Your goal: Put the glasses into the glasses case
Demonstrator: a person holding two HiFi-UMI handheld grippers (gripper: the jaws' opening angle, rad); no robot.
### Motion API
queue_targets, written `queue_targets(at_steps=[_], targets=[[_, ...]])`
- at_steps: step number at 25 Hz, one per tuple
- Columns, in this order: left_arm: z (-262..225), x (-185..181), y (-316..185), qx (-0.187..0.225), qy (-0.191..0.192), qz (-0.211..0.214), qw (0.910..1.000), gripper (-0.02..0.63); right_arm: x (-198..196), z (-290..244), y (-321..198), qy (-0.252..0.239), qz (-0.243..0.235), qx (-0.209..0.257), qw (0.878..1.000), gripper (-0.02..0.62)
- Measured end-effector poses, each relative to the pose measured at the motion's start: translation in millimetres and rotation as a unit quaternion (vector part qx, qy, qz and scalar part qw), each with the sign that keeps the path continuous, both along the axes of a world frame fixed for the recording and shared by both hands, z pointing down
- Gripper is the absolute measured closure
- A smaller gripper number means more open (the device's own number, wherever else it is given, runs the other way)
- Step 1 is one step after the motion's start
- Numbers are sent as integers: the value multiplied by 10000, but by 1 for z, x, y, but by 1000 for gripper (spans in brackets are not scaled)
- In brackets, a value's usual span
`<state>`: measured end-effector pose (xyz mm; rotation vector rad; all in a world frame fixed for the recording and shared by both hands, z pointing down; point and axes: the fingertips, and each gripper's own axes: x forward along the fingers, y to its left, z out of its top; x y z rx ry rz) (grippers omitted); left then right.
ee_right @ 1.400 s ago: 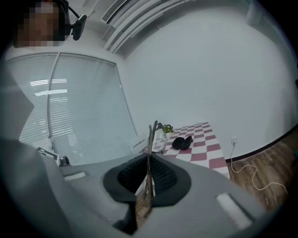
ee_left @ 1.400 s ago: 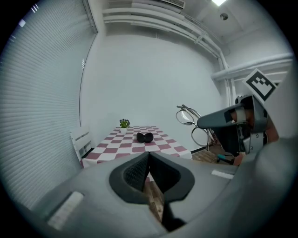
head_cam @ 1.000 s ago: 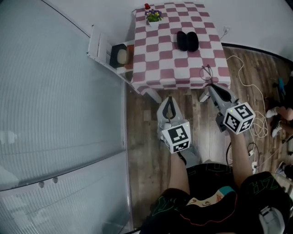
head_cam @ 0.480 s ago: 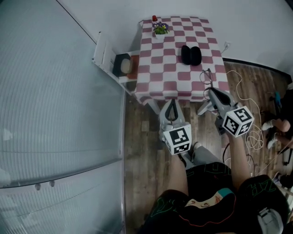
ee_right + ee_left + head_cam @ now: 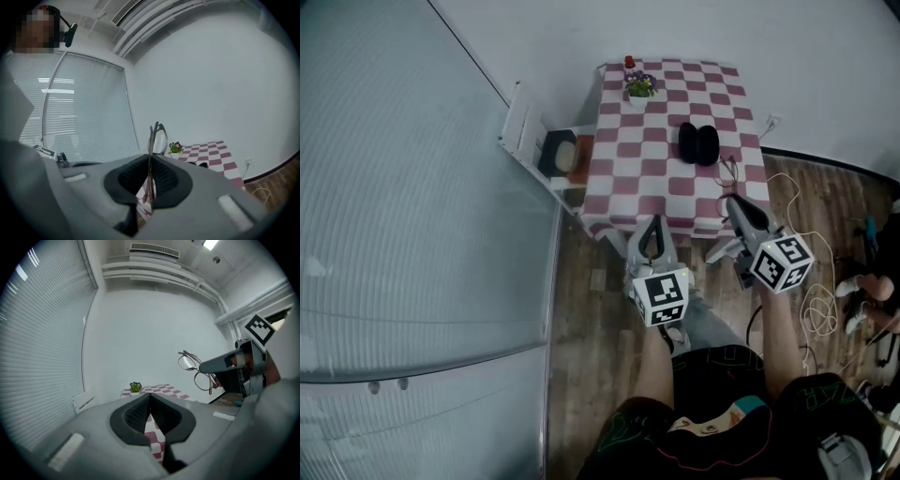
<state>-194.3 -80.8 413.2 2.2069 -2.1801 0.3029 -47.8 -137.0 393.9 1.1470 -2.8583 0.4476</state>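
An open black glasses case point(image 5: 697, 143) lies on the red-and-white checked table point(image 5: 628, 178). In the head view my right gripper point(image 5: 731, 200) hovers off the table's near right corner, shut on thin-framed glasses point(image 5: 728, 170). The right gripper view shows the glasses point(image 5: 154, 136) standing upright, clamped in that gripper point(image 5: 151, 161). My left gripper point(image 5: 653, 221) hangs before the table's front edge. The left gripper view shows it point(image 5: 150, 397) shut with nothing in it, and the glasses point(image 5: 196, 369) held up to its right.
A small flower pot point(image 5: 639, 85) stands at the table's far left corner. A white rack point(image 5: 534, 141) holding a round object sits left of the table. Window blinds point(image 5: 403, 216) fill the left side. Cables point(image 5: 821, 281) trail over the wooden floor at the right.
The table has drawn lower and smaller in the head view, as if seen from farther back. Both grippers stay shut, the right one still holding the glasses.
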Motion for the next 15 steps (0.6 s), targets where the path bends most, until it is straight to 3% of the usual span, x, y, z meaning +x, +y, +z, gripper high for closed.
queue_targets(at_steps=[6, 15], targets=[[14, -24, -33, -162, 171, -230, 9995, 597, -27, 13, -32, 32, -242, -97, 9997, 575], [48, -16, -111, -493, 341, -46, 9982, 597, -22, 45, -110, 65, -6, -416, 9991, 575]])
